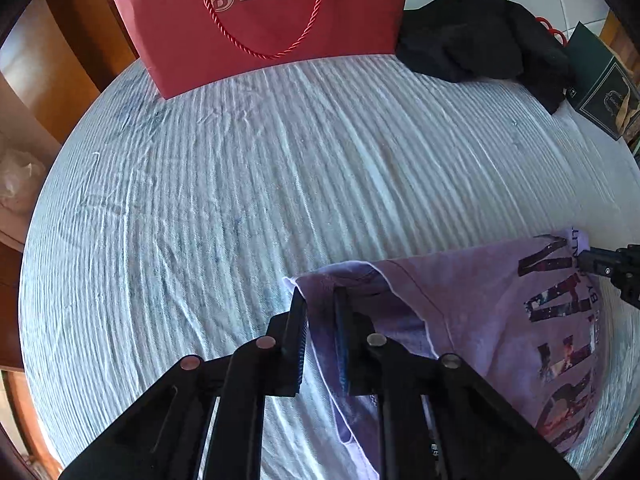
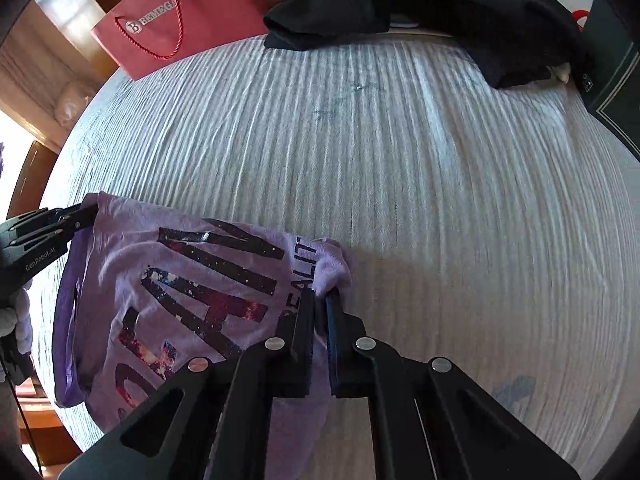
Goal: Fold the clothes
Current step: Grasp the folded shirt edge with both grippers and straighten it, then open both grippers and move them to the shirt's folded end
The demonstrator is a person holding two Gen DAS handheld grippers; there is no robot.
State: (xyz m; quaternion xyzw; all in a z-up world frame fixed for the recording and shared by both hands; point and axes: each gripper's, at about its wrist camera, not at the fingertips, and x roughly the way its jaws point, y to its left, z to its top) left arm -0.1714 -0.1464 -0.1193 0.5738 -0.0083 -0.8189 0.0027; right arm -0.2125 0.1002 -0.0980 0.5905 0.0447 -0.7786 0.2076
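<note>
A lilac T-shirt (image 1: 492, 312) (image 2: 168, 280) with large dark printed letters hangs stretched between both grippers above the striped bedsheet (image 1: 280, 168) (image 2: 460, 184). My left gripper (image 1: 322, 300) is shut on one edge of the shirt, with cloth pinched between its fingers. My right gripper (image 2: 322, 300) is shut on the opposite edge, near the small print. Each gripper shows in the other's view: the right gripper (image 1: 600, 266) at the far right, the left gripper (image 2: 76, 218) at the far left. The shirt's lower part is hidden behind the grippers.
A red paper bag (image 1: 264, 20) (image 2: 176, 20) with rope handles stands at the far edge. A heap of black clothing (image 1: 480, 36) (image 2: 420, 12) lies at the back right beside a dark box (image 1: 604, 88) (image 2: 612, 92). Wooden furniture (image 1: 60, 68) stands to the left.
</note>
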